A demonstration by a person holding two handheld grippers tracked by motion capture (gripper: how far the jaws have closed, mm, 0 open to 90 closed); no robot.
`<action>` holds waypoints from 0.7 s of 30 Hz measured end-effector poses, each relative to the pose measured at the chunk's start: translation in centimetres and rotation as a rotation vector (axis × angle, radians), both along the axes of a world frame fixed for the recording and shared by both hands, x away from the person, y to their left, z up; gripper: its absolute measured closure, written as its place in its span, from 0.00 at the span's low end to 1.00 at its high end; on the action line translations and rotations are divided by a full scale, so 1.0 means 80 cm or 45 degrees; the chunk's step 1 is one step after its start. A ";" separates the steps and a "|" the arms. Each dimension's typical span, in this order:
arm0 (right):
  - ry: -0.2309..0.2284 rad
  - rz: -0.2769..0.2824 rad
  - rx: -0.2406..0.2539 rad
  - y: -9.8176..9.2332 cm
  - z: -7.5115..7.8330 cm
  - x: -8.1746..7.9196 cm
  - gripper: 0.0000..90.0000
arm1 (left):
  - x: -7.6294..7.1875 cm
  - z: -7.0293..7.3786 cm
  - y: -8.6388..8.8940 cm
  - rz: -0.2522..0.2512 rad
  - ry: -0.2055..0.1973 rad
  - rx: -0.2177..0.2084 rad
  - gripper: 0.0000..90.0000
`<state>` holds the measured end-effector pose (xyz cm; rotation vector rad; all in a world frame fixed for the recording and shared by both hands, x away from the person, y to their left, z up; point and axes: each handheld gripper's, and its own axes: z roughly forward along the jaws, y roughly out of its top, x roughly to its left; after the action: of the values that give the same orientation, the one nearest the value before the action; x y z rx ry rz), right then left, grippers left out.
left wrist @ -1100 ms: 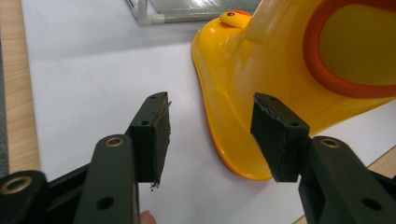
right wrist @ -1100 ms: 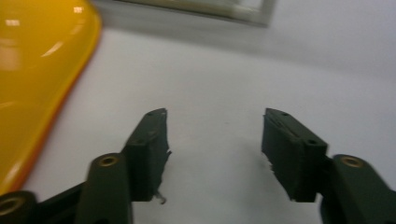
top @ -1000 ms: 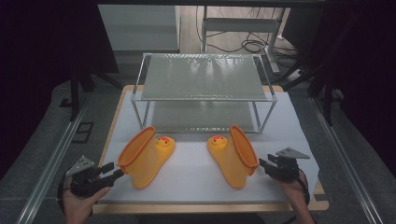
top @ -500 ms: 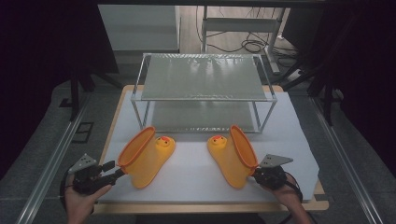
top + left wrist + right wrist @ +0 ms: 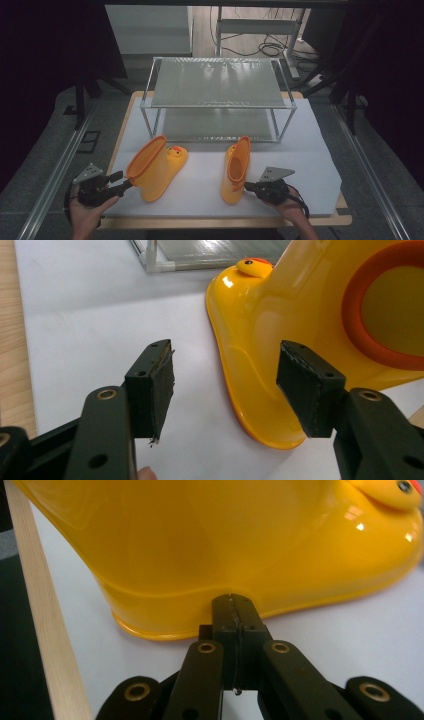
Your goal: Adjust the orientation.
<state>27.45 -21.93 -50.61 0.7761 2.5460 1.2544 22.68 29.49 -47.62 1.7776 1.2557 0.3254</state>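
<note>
A: Where did the two yellow boots lie, taking the wire rack (image 5: 218, 90) as the mark?

B: Both lay on the white mat (image 5: 320, 165) of the table (image 5: 345, 219), on the near side of the rack. The left boot (image 5: 156, 167) lay on its side, just off the rack's near left leg, its orange-rimmed mouth turned toward the person's left hand. The right boot (image 5: 236, 170) lay below the rack's near right half, its mouth facing left.

A: And the left hand-held gripper (image 5: 119, 182)?

B: It was released. Its jaws had just been opening, and in the left gripper view they stood wide apart with the pads (image 5: 159, 385) clear of the boot (image 5: 280, 340). Bare mat lay between them, and the boot's sole was just beside the right-hand pad.

A: The right hand-held gripper (image 5: 248, 186)?

B: Clenched, with nothing in it. Its jaws had just been closing, and in the right gripper view the pads (image 5: 235, 615) met flat, the tips right up against the boot's (image 5: 240, 545) sole edge. Whether they touched it, I couldn't tell.
</note>
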 end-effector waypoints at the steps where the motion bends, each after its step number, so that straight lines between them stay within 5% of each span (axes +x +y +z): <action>1: -0.004 0.000 0.002 0.004 0.000 0.001 0.99 | 0.000 0.000 0.000 0.001 0.001 -0.001 0.45; 14: -0.025 0.005 0.039 0.034 -0.004 0.000 0.97 | 0.004 -0.001 -0.005 -0.012 0.011 0.003 0.45; 18: -0.026 0.009 0.033 0.027 -0.003 -0.002 0.91 | 0.004 -0.001 -0.005 -0.018 0.011 0.002 0.45; 21: -0.046 -0.080 0.046 0.002 -0.001 -0.003 0.76 | 0.004 -0.001 -0.004 -0.017 0.011 -0.002 0.45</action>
<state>27.18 -21.80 -50.67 0.8264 2.4569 1.2860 22.99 29.15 -47.70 1.7867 1.2494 0.3097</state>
